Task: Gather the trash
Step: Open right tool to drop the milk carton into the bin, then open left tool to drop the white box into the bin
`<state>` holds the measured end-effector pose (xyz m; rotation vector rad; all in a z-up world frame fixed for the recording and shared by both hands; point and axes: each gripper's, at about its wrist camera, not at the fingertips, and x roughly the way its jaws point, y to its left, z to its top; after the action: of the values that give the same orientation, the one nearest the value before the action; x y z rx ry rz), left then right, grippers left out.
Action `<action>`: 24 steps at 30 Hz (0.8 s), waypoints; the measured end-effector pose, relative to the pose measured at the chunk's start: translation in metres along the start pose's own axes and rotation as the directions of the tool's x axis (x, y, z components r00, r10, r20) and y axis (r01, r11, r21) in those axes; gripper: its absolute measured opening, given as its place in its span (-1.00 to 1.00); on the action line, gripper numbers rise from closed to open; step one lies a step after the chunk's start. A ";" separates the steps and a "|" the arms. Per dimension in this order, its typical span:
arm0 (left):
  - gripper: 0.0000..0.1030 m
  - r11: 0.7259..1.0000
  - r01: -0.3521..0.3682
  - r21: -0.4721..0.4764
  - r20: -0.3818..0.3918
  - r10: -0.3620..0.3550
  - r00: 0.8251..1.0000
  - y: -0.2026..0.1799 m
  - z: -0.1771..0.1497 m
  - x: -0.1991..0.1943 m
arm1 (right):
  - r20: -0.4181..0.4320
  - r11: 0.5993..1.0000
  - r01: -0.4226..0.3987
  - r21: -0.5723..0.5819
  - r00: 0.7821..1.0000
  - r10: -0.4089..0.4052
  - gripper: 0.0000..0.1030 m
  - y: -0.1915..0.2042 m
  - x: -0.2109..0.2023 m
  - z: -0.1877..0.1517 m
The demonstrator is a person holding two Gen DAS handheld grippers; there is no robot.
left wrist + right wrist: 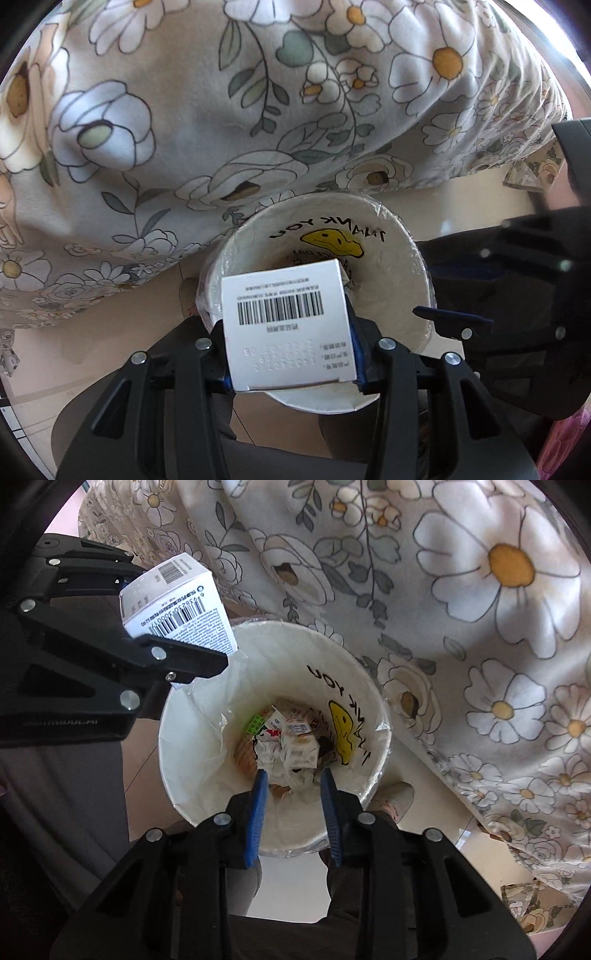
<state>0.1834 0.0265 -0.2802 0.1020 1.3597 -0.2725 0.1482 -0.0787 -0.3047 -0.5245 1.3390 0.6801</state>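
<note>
My left gripper [290, 317] is shut on a white cardboard box [288, 325] with a barcode and holds it over the near rim of a white trash bin [399, 258] lined with a "THANK YOU" smiley bag. The right wrist view shows the box [177, 602] at the bin's upper-left rim, held by the left gripper [173, 627]. My right gripper [293, 775] is open and empty above the bin [192, 746], which holds crumpled paper and wrappers [288, 746]. The right gripper also shows at the right of the left wrist view [454, 317].
A floral bedsheet [221, 110] hangs close behind the bin and fills the right side of the right wrist view [480, 627]. Beige floor [155, 306] surrounds the bin. A shoe [397, 794] shows beside the bin.
</note>
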 end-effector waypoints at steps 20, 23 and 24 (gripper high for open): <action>-0.06 0.999 0.027 -0.047 -0.182 -0.035 0.983 0.007 0.010 0.099 | -0.070 0.975 -0.128 0.182 0.987 0.142 -0.40 -0.031 0.064 0.001; 0.04 0.999 0.018 -0.044 -0.205 -0.027 0.978 0.005 0.011 0.110 | -0.078 0.970 -0.140 0.198 0.984 0.158 -0.40 -0.033 0.072 0.002; 0.12 0.999 0.011 -0.046 -0.215 -0.020 0.976 0.005 0.011 0.113 | -0.080 0.969 -0.142 0.203 0.984 0.160 -0.40 -0.034 0.074 0.002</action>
<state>0.2160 0.0135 -0.3887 0.0858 1.5820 -0.2492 0.1804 -0.0905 -0.3781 -0.3008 1.5292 0.6446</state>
